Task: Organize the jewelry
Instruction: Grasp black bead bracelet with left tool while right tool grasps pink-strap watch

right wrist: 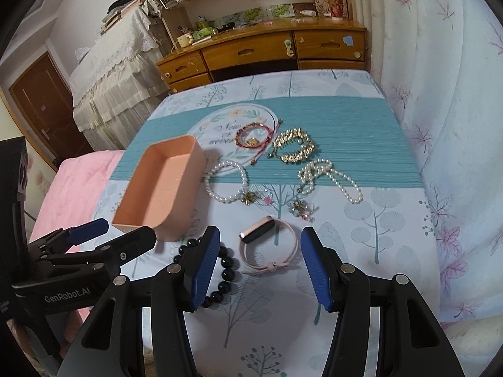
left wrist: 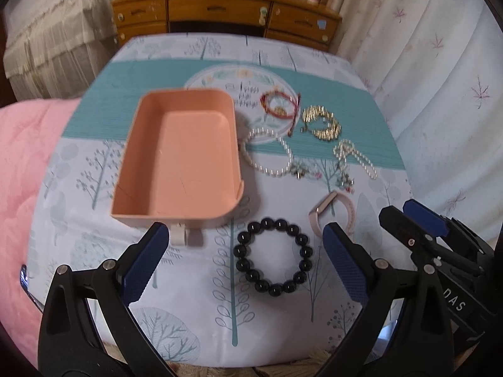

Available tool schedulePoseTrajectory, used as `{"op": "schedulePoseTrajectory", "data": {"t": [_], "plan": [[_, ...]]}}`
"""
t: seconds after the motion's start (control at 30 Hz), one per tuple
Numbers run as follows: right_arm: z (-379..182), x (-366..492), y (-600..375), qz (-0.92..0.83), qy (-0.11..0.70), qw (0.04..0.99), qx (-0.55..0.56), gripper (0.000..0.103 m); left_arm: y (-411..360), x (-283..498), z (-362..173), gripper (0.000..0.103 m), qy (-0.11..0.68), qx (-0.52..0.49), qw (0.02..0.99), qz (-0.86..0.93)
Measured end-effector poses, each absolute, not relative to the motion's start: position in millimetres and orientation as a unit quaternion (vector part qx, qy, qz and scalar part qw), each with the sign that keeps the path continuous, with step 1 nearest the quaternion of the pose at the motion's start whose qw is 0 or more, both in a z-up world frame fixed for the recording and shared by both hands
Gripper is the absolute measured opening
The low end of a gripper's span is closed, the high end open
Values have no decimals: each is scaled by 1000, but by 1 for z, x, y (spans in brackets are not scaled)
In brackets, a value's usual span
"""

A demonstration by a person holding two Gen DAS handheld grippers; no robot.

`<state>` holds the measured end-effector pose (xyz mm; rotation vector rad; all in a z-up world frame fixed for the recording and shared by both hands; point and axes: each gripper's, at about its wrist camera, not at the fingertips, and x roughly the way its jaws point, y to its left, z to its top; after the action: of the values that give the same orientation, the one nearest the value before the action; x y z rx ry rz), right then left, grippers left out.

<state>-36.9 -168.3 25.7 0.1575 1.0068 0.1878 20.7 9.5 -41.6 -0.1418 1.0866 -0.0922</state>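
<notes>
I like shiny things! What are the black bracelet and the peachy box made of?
The black bracelet looks like polished stone or glass beads: round, glossy, with bright glints, though it could be plastic. The peach box looks like matte moulded plastic: smooth thin walls, rounded corners, only a soft sheen.

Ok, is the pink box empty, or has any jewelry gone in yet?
Empty. The pink box shows only its bare floor, and the black bead bracelet and the other pieces all lie outside it on the cloth.
</notes>
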Motion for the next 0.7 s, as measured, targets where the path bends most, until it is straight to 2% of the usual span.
{"op": "schedulePoseTrajectory", "data": {"t": [0.3, 0.37, 0.5, 0.7], "plan": [[0, -34, -179, 88, 506, 855, 76, 55, -4, 21, -71, 91, 569, -44, 817, -88], [-6, -34, -180, 88, 511, 852, 75, 55, -5, 19, -72, 80, 576, -32, 810, -102], [-17, -34, -182, 90, 520, 846, 72, 55, -2, 11, -80, 74, 592, -21, 796, -126], [-36, -32, -181, 100, 532, 839, 65, 55, 4, 8, -100, 59, 609, -30, 783, -127]]}}
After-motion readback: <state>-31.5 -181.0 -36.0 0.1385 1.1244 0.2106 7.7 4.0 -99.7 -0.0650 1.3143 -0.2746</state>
